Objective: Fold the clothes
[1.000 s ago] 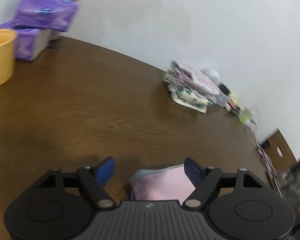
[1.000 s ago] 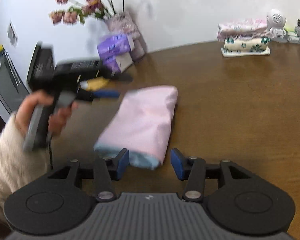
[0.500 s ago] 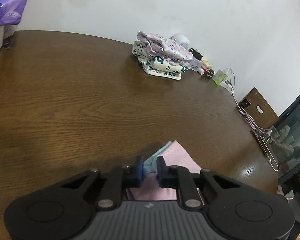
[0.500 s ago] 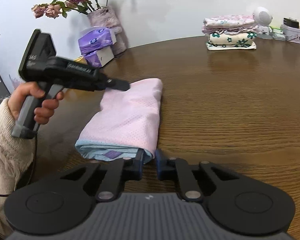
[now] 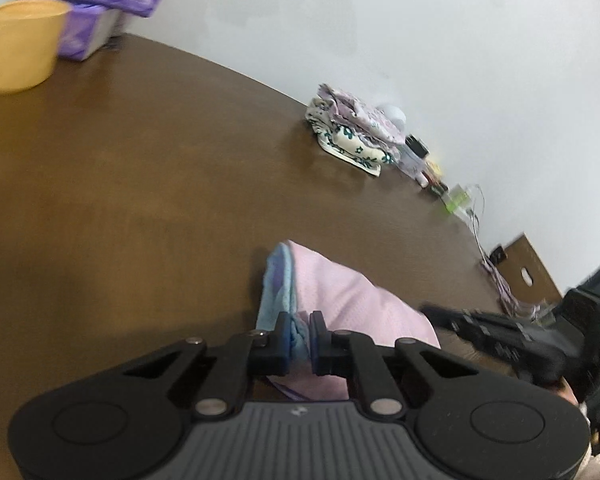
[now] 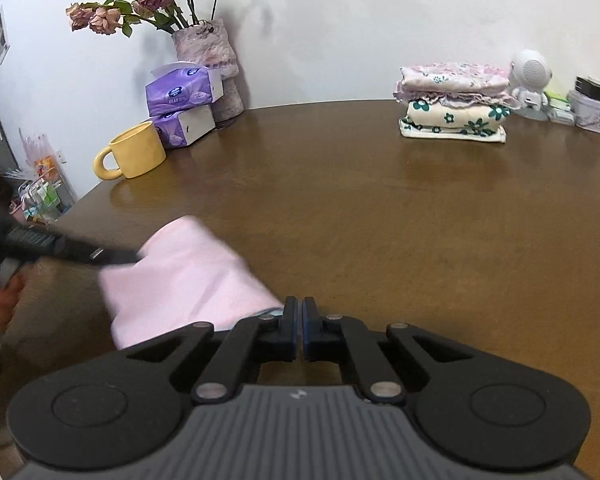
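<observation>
Both grippers we hold clenched: left gripper (image 5: 299, 336) pinches the cloth (image 5: 340, 300) edge, right gripper (image 6: 301, 328) has jaws pressed together, cloth (image 6: 188, 280) lying just left of it on the table (image 6: 380, 220).

A lived-in home room with a white wall. On the wooden counter (image 6: 380, 216) stand a vase of roses (image 6: 204, 46), tissue boxes (image 6: 182, 92), a yellow mug (image 6: 134, 152) and folded floral laundry (image 6: 452, 100), all well beyond the gripper.

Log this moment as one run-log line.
phase: gripping folded pink garment | left gripper: shut on its blue edge | right gripper: shut at its near end | folded stack: untouched
</observation>
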Demonstrator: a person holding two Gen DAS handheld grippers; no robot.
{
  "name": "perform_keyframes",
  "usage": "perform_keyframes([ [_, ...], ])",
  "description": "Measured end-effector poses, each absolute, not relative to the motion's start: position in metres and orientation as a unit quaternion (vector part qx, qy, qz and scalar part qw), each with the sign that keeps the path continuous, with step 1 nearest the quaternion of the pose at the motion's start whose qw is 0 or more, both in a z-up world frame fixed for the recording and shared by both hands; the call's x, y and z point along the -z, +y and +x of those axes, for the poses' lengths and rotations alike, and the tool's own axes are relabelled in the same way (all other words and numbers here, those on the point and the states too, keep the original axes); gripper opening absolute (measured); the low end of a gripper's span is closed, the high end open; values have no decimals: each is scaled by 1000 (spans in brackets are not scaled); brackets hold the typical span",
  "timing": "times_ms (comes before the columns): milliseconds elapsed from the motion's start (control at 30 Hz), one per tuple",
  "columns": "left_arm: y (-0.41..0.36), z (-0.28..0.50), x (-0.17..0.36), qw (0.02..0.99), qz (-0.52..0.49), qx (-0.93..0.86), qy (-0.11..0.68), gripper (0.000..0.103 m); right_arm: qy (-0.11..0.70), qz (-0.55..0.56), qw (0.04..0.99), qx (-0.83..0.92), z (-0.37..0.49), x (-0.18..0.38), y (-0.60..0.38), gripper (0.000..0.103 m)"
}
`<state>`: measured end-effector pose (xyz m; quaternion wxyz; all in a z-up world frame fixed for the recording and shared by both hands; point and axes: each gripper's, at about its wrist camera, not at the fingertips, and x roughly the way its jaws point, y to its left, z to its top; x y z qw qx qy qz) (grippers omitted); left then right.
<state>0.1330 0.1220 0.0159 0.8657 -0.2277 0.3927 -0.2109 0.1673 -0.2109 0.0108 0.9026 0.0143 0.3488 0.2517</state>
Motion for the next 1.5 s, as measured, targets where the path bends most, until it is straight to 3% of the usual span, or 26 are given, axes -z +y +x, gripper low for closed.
perform_keyframes([
  [133, 111, 98, -16, 871, -247, 192, 379, 10, 354, 23, 897, -265, 184, -11, -219, 2],
  [233, 116, 94, -29, 881, -251, 172, 363, 35, 374, 81, 885, -265, 189, -11, -234, 6],
  [267, 119, 97, -34, 884, -253, 167, 354, 51, 381, 111, 879, -266, 189, -11, -240, 10],
  [300, 121, 99, -39, 888, -256, 163, 346, 55, 385, 146, 870, -270, 190, -12, -246, 14],
  [367, 124, 113, -47, 892, -253, 156, 341, 56, 394, 216, 850, -277, 191, -12, -257, 28],
  [433, 122, 132, -46, 883, -258, 152, 362, 56, 401, 239, 842, -271, 193, -12, -254, 35],
  [633, 116, 172, -31, 848, -280, 175, 415, 54, 438, 292, 813, -247, 199, 6, -242, 35],
  [667, 115, 175, -28, 844, -282, 178, 420, 49, 442, 298, 811, -242, 199, 9, -240, 35],
  [700, 114, 178, -25, 841, -284, 181, 425, 37, 442, 301, 811, -237, 199, 11, -239, 34],
  [767, 114, 181, -20, 838, -282, 181, 430, 24, 437, 309, 810, -238, 197, 13, -237, 18],
  [800, 115, 181, -18, 838, -284, 184, 428, 13, 436, 311, 809, -241, 196, 13, -236, 15],
  [867, 118, 181, -14, 838, -287, 191, 424, 11, 429, 306, 815, -242, 193, 12, -234, 6],
  [1000, 121, 181, -11, 841, -282, 197, 418, 6, 410, 295, 826, -250, 190, 11, -232, 3],
  [1200, 125, 181, -8, 838, -294, 199, 414, 8, 410, 307, 823, -248, 192, 18, -235, 2],
  [1233, 126, 177, -10, 841, -294, 198, 410, 13, 410, 310, 821, -249, 191, 19, -236, 4],
  [1300, 128, 170, -15, 846, -291, 196, 402, 40, 406, 319, 821, -246, 186, 17, -239, 10],
  [1367, 129, 157, -21, 854, -281, 202, 388, 49, 391, 316, 826, -254, 175, 10, -244, 28],
  [1500, 127, 123, -27, 857, -274, 224, 375, 50, 364, 273, 850, -267, 142, -5, -246, 34],
])
